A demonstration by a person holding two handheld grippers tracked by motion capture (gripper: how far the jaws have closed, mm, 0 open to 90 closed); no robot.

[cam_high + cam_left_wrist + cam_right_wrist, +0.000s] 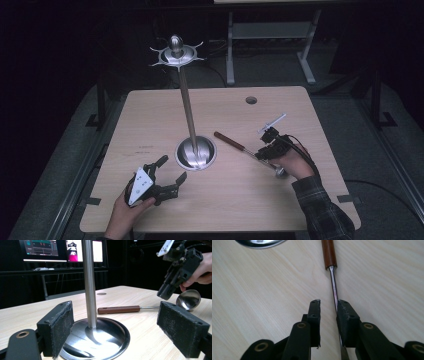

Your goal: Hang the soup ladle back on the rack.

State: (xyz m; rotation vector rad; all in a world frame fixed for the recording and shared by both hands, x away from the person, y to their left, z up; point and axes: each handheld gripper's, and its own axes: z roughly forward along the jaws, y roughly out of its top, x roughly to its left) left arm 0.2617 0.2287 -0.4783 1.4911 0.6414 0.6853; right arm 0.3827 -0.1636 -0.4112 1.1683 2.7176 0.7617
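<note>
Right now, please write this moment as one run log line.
left gripper: open, idle by stand | right gripper: open astride ladle shaft, no grip | ladle: lying on table

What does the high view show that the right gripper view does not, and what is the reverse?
High view: the stand's tall pole with its hooked top, the left hand-held gripper with jaws apart, and the ladle's bowl by the person's right hand.
Right gripper view: close up, the right hand-held gripper has its jaws on either side of the ladle's thin metal shaft, with a gap at one pad.
Both: the ladle's brown handle, the stand's round base and the wooden table.
</note>
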